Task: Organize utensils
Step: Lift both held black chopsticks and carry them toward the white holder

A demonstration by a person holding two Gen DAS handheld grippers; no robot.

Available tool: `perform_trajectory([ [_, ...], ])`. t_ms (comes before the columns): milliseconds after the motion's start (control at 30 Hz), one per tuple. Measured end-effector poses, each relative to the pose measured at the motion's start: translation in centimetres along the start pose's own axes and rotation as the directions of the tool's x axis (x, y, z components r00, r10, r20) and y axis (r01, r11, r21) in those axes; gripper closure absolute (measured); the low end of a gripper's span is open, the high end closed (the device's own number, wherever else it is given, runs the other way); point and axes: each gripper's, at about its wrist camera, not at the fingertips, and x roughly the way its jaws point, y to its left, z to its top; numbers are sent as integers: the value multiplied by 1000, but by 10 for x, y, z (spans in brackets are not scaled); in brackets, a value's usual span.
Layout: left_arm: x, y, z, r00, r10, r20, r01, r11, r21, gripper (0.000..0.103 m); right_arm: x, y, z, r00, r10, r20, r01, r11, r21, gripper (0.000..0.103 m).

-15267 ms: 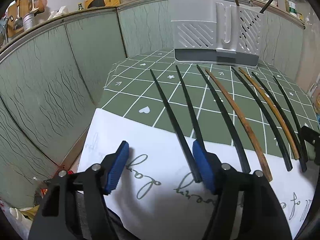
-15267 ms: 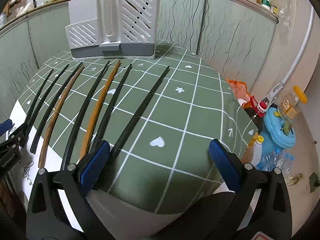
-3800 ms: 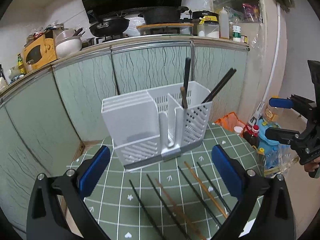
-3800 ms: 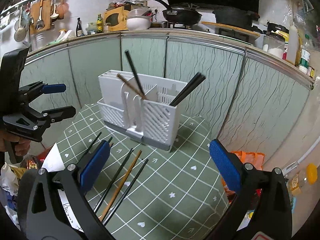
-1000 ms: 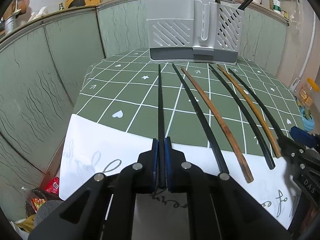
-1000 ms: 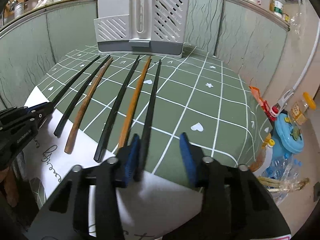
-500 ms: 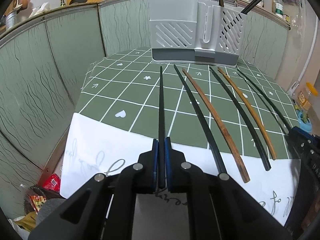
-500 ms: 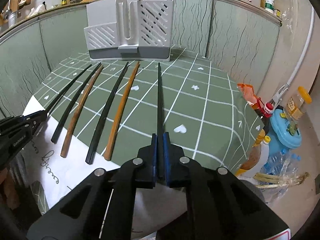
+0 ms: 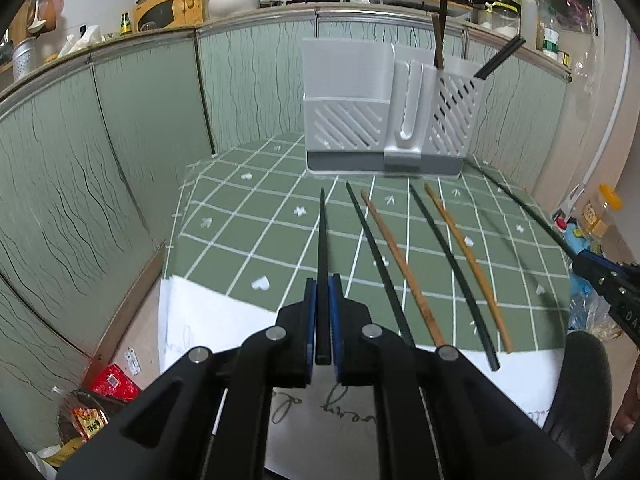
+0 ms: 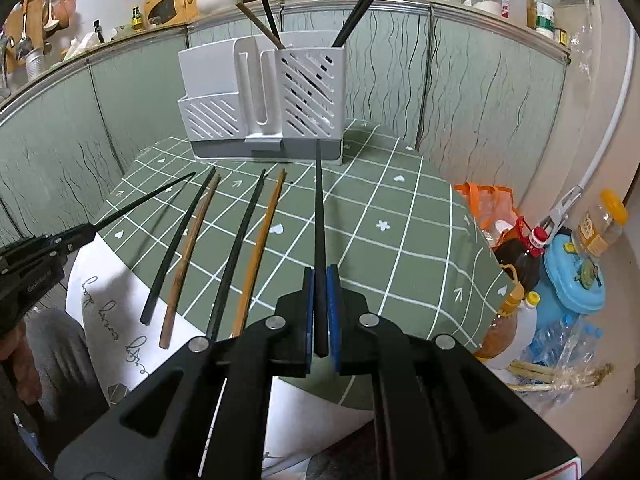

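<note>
My left gripper (image 9: pixel 322 284) is shut on a black chopstick (image 9: pixel 322 240) that points toward the white utensil holder (image 9: pixel 384 108) and is lifted off the table. My right gripper (image 10: pixel 319 276) is shut on another black chopstick (image 10: pixel 319 208), also raised and aimed at the utensil holder (image 10: pixel 264 104). Several chopsticks, black and wooden, lie side by side on the green checked mat (image 9: pixel 256 240), among them a black one (image 9: pixel 376 264) and a wooden one (image 9: pixel 400 264). The holder's right compartment has chopsticks (image 10: pixel 356 12) standing in it. The right gripper (image 9: pixel 580 258) shows at the left wrist view's right edge.
A white paper sheet (image 9: pixel 224 332) with writing covers the near table edge. Green wavy panels (image 9: pixel 120 140) wall the back and left. Bottles and a blue container (image 10: pixel 572 280) crowd the floor to the right. A red packet (image 9: pixel 114 380) lies on the floor at left.
Both grippers have risen with their chopsticks, lifting them off the mat. A second ago the right gripper's jaws stood apart around its chopstick; now they are pressed on it.
</note>
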Motion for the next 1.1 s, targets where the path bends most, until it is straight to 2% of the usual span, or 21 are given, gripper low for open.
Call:
perform_trajectory([
  [300, -19, 3, 30, 998, -1, 59, 1, 1000, 8, 95, -10, -4, 18, 1000, 10, 24, -10, 1000, 11, 97],
  [767, -38, 4, 89, 991, -21, 133, 17, 1000, 26, 95, -38, -12, 90, 991, 32, 129, -32, 999, -2, 97],
  [1100, -37, 4, 127, 989, -60, 134, 55, 998, 41, 95, -26, -16, 125, 990, 79, 115, -79, 997, -6, 97],
])
